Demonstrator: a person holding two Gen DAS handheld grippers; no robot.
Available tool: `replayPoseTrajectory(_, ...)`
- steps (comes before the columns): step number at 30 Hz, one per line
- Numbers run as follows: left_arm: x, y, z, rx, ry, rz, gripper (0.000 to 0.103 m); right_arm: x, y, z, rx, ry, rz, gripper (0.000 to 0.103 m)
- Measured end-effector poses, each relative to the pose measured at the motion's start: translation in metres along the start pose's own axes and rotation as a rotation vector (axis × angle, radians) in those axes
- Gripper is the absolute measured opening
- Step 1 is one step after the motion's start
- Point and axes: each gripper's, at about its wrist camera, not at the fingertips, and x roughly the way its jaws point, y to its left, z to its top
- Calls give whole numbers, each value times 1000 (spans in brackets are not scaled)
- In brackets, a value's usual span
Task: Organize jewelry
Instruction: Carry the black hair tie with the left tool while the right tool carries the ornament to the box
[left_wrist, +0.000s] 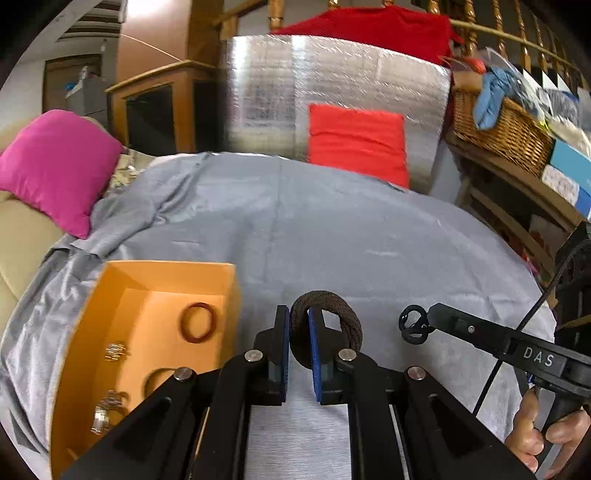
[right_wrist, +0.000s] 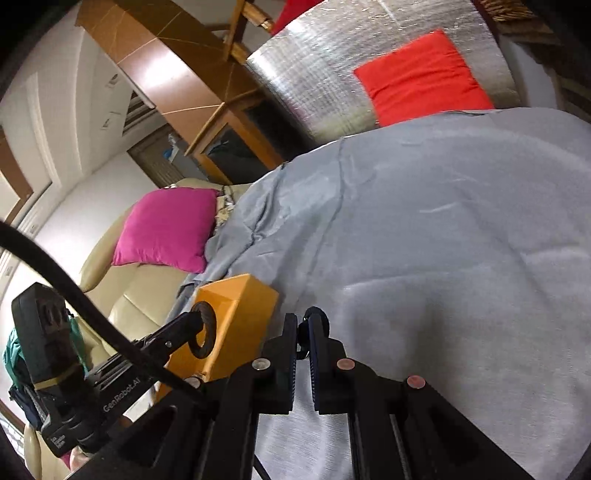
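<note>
My left gripper (left_wrist: 298, 326) is shut on a dark braided bracelet (left_wrist: 345, 325) and holds it above the grey cloth, just right of the orange box (left_wrist: 162, 277). The box holds a reddish-brown bangle (left_wrist: 198, 322) and several silver rings and pieces (left_wrist: 115, 350). My right gripper (right_wrist: 303, 334) is shut on a small black ring-shaped piece (right_wrist: 320, 319); in the left wrist view that piece (left_wrist: 414, 325) hangs at its tip (left_wrist: 430, 319). In the right wrist view the left gripper (right_wrist: 192, 321) holds the bracelet (right_wrist: 205, 334) in front of the box (right_wrist: 240, 317).
A grey cloth (left_wrist: 332, 229) covers the table. A pink cushion (left_wrist: 55, 166) lies on a beige sofa at left. A red cushion (left_wrist: 356, 142) leans on a silver foil panel (left_wrist: 332, 81) behind. A wicker basket (left_wrist: 498, 129) sits on shelves at right.
</note>
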Motion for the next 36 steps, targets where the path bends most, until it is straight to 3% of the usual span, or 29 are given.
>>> replayPoseTrajectory(4, -7, 28, -1, -27, -14, 59, 11, 22, 30, 6, -28, 17, 41, 7)
replayPoseTrajectory(10, 3, 90, -7, -120, 43, 163, 11, 61, 74, 14, -73, 54, 87, 7)
replayPoseTrajectory(14, 7, 128, -13, -190, 74, 203, 11, 81, 89, 13, -101, 85, 52, 7)
replayPoseTrajectory(17, 8, 147, -18, -233, 88, 210, 11, 89, 76, 8, -109, 109, -57, 7)
replayPoseTrajectory(20, 10, 158, -21, -255, 99, 216, 11, 100, 43, 2, -26, 170, -81, 19)
replayPoseTrajectory(24, 12, 158, -24, -252, 109, 217, 11, 126, 16, -11, 69, 252, -75, 45)
replayPoseTrajectory(29, 14, 156, -23, -247, 116, 220, 11, 164, 13, -29, 72, 335, -110, 45)
replayPoseTrajectory(32, 17, 154, -23, -240, 122, 221, 11, 176, 15, -32, 41, 328, -132, 39)
replayPoseTrajectory(33, 17, 154, -23, -240, 123, 221, 11, 176, 17, -32, 20, 323, -132, 15)
replayPoseTrajectory(34, 18, 154, -23, -240, 125, 221, 11, 179, 18, -32, 10, 329, -128, 8)
replayPoseTrajectory(36, 20, 155, -23, -244, 130, 221, 11, 170, 19, -27, -8, 297, -144, 6)
